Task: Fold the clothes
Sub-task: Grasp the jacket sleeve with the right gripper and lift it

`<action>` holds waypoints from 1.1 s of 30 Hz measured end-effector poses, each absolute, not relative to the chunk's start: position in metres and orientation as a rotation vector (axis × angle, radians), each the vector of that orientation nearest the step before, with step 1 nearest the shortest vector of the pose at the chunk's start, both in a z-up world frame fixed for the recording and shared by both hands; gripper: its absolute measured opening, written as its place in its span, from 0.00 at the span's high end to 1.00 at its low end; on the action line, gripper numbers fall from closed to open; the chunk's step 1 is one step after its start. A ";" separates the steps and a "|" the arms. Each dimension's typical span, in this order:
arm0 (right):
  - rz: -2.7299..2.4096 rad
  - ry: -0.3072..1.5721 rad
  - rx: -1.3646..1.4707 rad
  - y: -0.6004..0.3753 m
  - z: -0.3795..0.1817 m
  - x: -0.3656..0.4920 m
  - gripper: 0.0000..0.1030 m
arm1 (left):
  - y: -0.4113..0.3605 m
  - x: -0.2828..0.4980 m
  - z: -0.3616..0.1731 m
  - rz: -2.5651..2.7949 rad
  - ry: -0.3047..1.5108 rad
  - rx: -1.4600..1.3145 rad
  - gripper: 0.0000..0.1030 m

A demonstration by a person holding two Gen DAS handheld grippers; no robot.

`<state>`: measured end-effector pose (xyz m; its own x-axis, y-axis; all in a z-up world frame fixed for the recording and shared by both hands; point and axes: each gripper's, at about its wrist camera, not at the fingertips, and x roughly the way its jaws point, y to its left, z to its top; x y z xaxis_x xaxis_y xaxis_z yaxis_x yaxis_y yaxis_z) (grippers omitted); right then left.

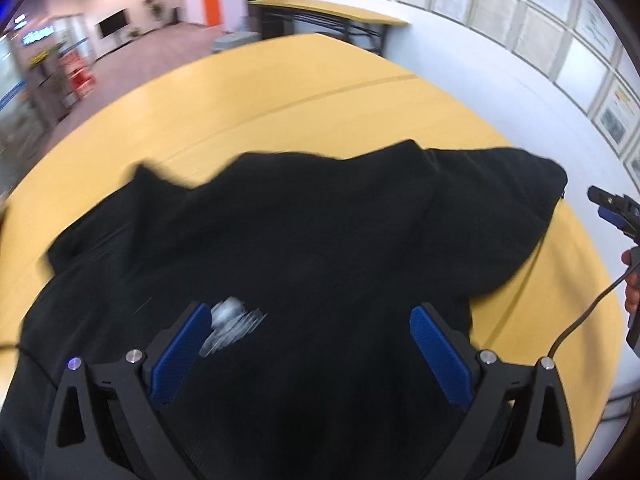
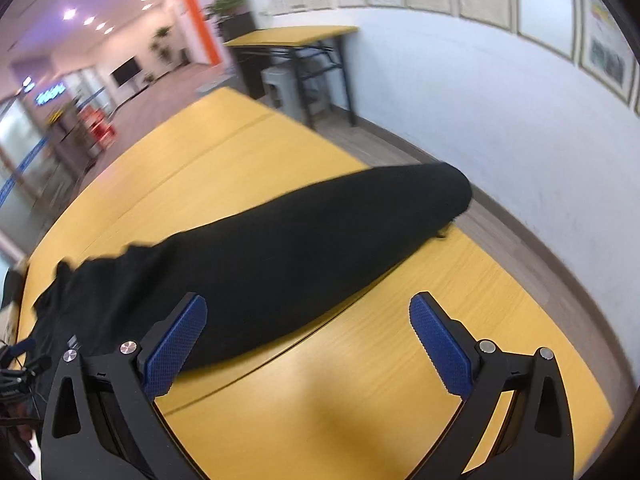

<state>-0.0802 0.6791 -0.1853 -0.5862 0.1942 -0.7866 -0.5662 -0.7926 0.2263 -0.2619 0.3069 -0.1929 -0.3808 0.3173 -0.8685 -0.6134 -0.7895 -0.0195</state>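
A black garment (image 1: 304, 240) lies spread on the yellow wooden table (image 1: 280, 92), with a small white print (image 1: 230, 326) near its near edge. My left gripper (image 1: 310, 320) hovers open over the garment, holding nothing. The right gripper shows at the far right of the left wrist view (image 1: 616, 212), off the table's edge. In the right wrist view the garment's long black part (image 2: 304, 240) stretches across the table (image 2: 380, 380). My right gripper (image 2: 308, 316) is open and empty above the garment's near edge and bare wood.
A white wall with framed papers (image 1: 532, 28) runs along the right. A second yellow table (image 2: 292, 36) stands beyond the table's far end, with a grey bin (image 2: 280, 88) under it. The table's right edge (image 2: 532, 292) drops to the floor.
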 end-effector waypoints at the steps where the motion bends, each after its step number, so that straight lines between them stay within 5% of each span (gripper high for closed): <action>1: 2.356 0.662 -1.100 0.691 -0.197 -0.082 0.02 | 0.317 -0.264 -0.200 2.168 0.426 -1.266 0.01; 12: 2.268 0.653 -1.045 0.752 -0.252 -0.110 0.10 | 0.410 -0.282 -0.266 2.028 0.514 -1.150 0.00; 14: 2.273 0.634 -1.043 0.751 -0.252 -0.117 0.31 | 0.410 -0.278 -0.266 2.033 0.516 -1.142 0.00; 15: 2.269 0.616 -1.056 0.751 -0.252 -0.120 0.64 | 0.409 -0.276 -0.267 2.036 0.515 -1.139 0.00; 16: 2.271 0.613 -1.064 0.750 -0.253 -0.122 0.83 | 0.409 -0.275 -0.267 2.038 0.512 -1.138 0.00; 18: 2.285 0.630 -1.061 0.748 -0.253 -0.122 0.90 | 0.408 -0.271 -0.267 2.043 0.508 -1.137 0.00; 28: 2.465 0.578 -0.614 0.687 -0.139 -0.051 0.93 | 0.409 -0.259 -0.257 1.995 0.415 -1.131 0.00; 33: 2.382 0.637 -0.712 0.684 -0.164 -0.026 0.93 | 0.416 -0.254 -0.265 2.010 0.470 -1.135 0.00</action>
